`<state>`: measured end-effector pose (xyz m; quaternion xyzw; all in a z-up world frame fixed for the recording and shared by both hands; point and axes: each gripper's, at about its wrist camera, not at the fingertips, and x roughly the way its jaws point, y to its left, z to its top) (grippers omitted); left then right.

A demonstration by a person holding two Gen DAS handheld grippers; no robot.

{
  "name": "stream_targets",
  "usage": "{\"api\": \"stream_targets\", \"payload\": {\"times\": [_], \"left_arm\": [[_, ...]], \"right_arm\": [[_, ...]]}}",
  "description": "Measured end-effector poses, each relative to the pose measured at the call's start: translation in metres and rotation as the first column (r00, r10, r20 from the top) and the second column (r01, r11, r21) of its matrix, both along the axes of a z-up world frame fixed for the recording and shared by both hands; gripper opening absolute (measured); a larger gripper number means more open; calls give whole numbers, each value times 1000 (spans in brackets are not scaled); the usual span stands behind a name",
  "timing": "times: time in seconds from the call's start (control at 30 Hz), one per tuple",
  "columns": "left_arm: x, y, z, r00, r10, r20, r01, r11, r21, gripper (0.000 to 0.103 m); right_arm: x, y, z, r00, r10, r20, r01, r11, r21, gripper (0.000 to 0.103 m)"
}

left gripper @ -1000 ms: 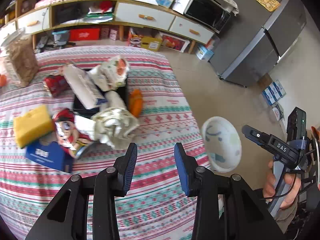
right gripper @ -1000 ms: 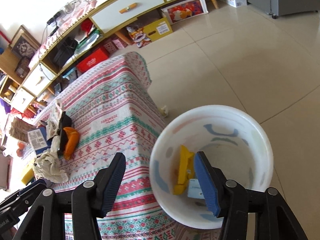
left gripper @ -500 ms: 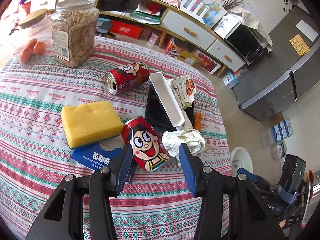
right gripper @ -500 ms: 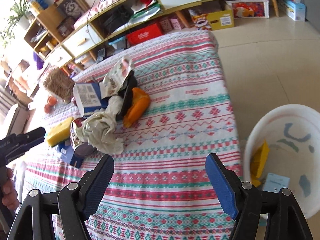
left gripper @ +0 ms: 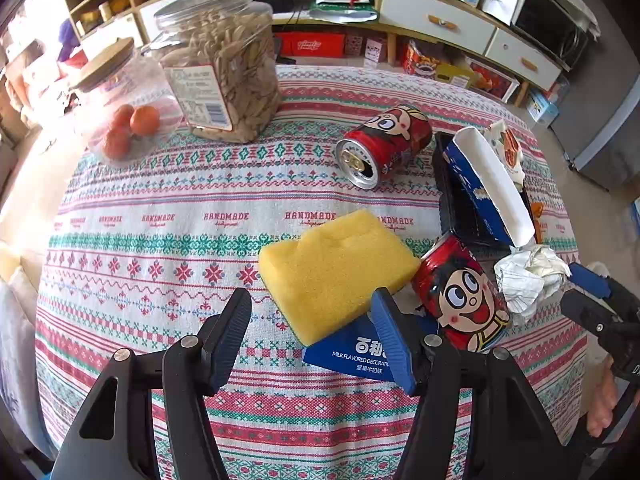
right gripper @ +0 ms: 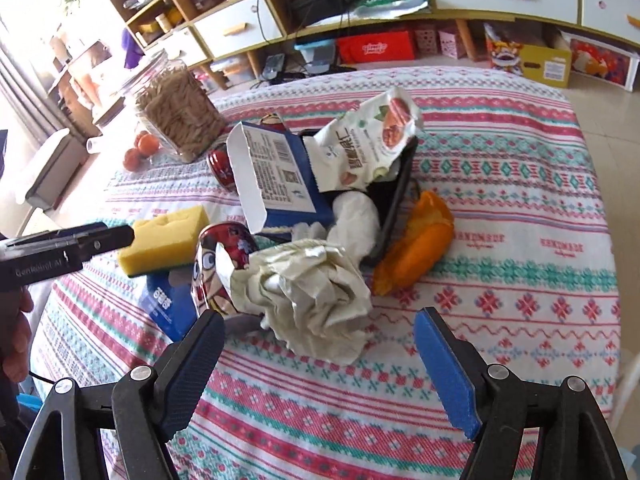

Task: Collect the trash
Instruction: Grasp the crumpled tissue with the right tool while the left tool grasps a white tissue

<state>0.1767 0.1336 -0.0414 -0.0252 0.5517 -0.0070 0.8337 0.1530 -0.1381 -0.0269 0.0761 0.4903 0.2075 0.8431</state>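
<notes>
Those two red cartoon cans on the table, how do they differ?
The near can lies between the sponge and crumpled paper, its face printed side up. The far can lies alone on bare cloth, its opened silver top turned toward the left camera. Both are red, on their sides, with the same cartoon face.

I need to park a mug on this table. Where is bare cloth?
Free: the near-left tablecloth, between the nut jar and the yellow sponge. Also the right side past the orange wrapper. Crowded: around the cans, crumpled paper and blue box.
</notes>
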Motion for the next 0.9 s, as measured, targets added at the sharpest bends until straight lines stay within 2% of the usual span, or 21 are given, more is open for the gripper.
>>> {"api": "stream_targets", "payload": {"times": [0.17, 0.2, 0.23, 0.27, 0.3, 0.37, 0.53, 0.6, 0.77, 0.9], "left_arm": [[-5, 14, 18, 996, 52, 74, -42, 991, -131, 65], [-5, 13, 19, 995, 56, 80, -43, 987, -155, 65], [-4, 13, 19, 995, 55, 82, -39, 982, -186, 65], [-3, 11, 18, 996, 52, 79, -34, 976, -217, 65], [-1, 7, 18, 996, 50, 79, -29, 969, -246, 65], [3, -1, 19, 996, 39, 85, -12, 955, -298, 65], [15, -33, 25, 995, -2, 99, 41, 920, -389, 65], [23, -46, 26, 994, -17, 107, 58, 919, -391, 65], [35, -74, 21, 996, -22, 86, 51, 936, -349, 65], [28, -109, 23, 985, -112, 129, 144, 951, -275, 65]], "right_arm": [[15, 7, -19, 1000, -7, -29, 9, 999, 46, 80], [17, 9, -22, 1000, 0, -30, 2, 999, 45, 77], [18, 10, -24, 999, 4, -31, -2, 999, 42, 61], [20, 11, -27, 999, 11, -39, -9, 999, 43, 50], [22, 11, -29, 999, 12, -52, -9, 999, 50, 48], [24, 8, -33, 998, 5, -67, 0, 997, 71, 27], [18, 3, -25, 997, -3, -72, 9, 996, 89, 23], [12, -1, -19, 997, -8, -70, 15, 995, 98, 22], [-3, -23, 5, 999, -40, -25, 42, 993, 113, 22], [-13, -61, 23, 995, -104, -2, 103, 982, 159, 22]]}}
